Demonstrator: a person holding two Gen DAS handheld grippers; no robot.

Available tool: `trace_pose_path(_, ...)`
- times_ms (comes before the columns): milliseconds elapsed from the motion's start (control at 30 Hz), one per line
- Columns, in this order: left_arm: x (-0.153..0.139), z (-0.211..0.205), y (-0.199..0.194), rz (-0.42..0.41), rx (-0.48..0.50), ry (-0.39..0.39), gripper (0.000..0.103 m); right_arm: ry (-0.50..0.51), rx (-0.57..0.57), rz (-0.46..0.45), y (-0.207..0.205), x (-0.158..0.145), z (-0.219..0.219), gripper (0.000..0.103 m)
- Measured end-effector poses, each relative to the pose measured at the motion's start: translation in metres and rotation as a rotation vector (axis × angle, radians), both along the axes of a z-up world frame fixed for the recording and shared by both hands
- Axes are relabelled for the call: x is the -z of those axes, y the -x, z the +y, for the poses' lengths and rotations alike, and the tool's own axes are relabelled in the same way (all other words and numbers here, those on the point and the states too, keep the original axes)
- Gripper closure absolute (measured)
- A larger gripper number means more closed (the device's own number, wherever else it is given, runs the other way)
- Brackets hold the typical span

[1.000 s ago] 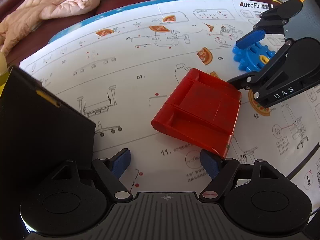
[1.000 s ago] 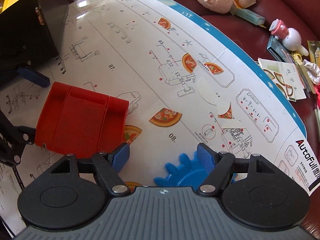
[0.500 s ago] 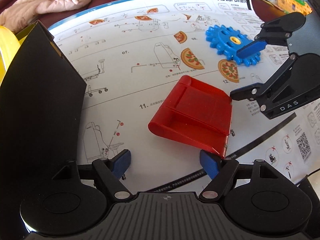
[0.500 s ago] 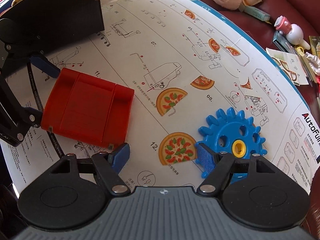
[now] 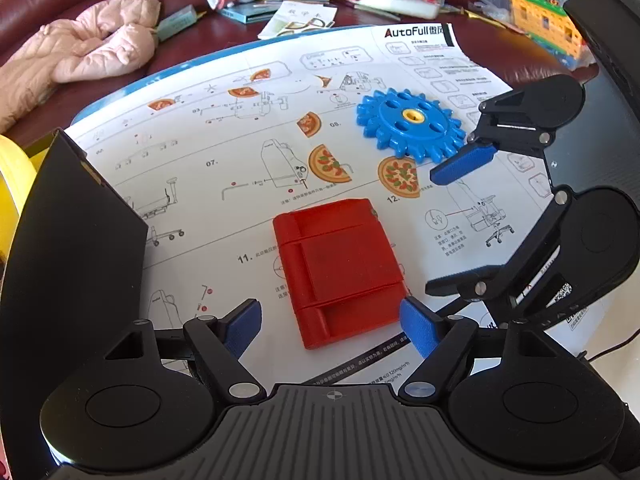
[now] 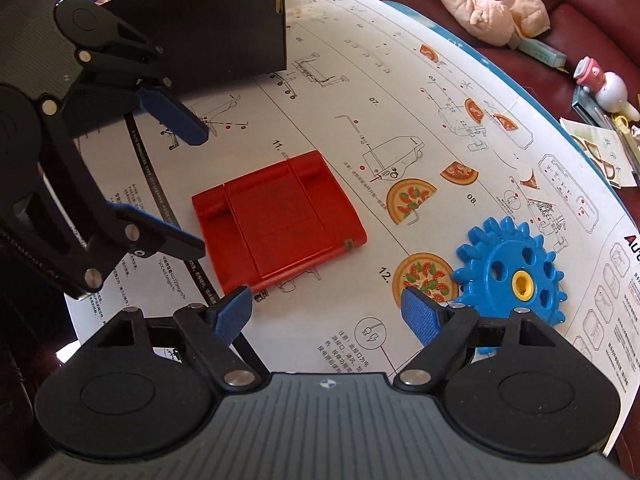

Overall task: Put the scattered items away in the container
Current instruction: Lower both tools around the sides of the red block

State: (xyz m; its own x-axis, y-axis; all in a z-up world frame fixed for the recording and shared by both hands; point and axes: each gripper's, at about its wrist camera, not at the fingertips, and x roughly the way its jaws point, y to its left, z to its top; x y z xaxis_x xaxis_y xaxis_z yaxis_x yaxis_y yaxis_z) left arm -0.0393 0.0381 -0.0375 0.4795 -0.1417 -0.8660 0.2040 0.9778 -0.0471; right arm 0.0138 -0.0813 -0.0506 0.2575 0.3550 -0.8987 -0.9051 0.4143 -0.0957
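A flat red block [image 5: 340, 272] [image 6: 276, 216] lies on a large printed instruction sheet [image 5: 208, 184]. A blue toothed gear [image 5: 412, 124] [image 6: 516, 272] with a yellow hub lies to its right. The black box [image 5: 72, 260] [image 6: 200, 28] stands at the sheet's left. My left gripper [image 5: 328, 330] [image 6: 188, 180] is open over the near end of the red block, its pads not pressing it. My right gripper [image 6: 326, 314] [image 5: 452, 224] hovers between block and gear. Its jaws are opening, and only paper shows between them.
A pink padded garment [image 5: 80, 52] lies beyond the sheet on the dark red leather surface. Toys, booklets and a yellow building set [image 5: 548, 24] crowd the back edge. Something yellow [image 5: 12, 184] sits beside the black box. A black cable [image 6: 140, 168] runs across the sheet's near side.
Both grippers have drawn back from the sheet, so more of it shows. The blue gear, which sat between the right fingers, now lies free to their right. The right jaws stand wider.
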Motion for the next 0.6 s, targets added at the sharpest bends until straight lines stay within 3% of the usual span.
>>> trace_pose_path(200, 0.009, 0.013, -0.01, 0.045, -0.05, -0.018, 0.017, 0.008, 0.005, 0.007, 0.0, 0.006, 0.001, 0.018)
trace_pose_path(267, 0.016, 0.01, -0.013, 0.072, -0.045, -0.076, 0.018, 0.005, 0.005, 0.001, -0.002, 0.005, 0.002, 0.018)
trace_pose_path(467, 0.021, 0.019, -0.012, 0.068, -0.058, -0.076, 0.02, -0.03, 0.04, -0.005, -0.021, -0.004, 0.005, 0.018)
trace_pose_path(600, 0.023, 0.028, -0.015, 0.074, -0.056, -0.067, 0.025, -0.096, 0.046, 0.061, -0.039, -0.008, 0.016, 0.027)
